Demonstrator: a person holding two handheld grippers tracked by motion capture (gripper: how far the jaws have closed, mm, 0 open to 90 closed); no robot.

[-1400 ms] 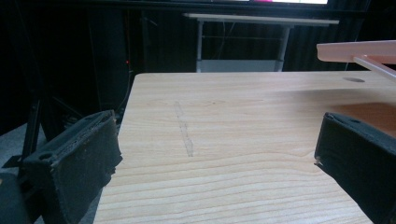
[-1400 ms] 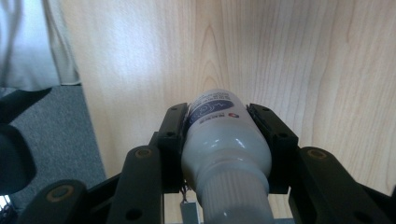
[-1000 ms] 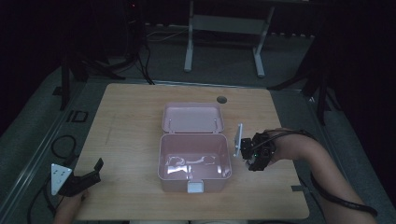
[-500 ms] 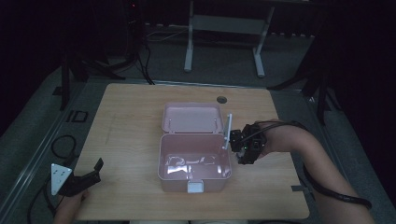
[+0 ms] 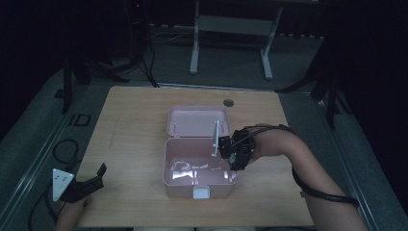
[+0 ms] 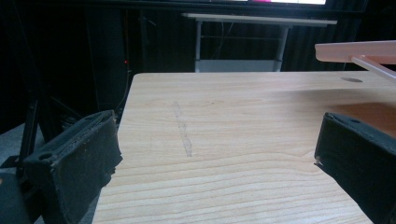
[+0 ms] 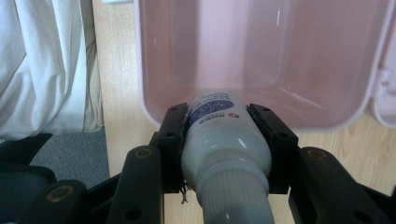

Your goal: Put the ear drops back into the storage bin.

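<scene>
Right gripper view: right tongs pinch one bottle; left tongs spread.

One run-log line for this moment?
right gripper: shut on white bottle | over open pink box | left gripper: open, idle

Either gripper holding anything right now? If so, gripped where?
The right gripper is clamped on a white bottle, pads on the sides of its body, over the pink box. The left gripper holds nothing, jaws open.

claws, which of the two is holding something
The right claw, shut on a white bottle over the pink box; the left claw is open.
</scene>
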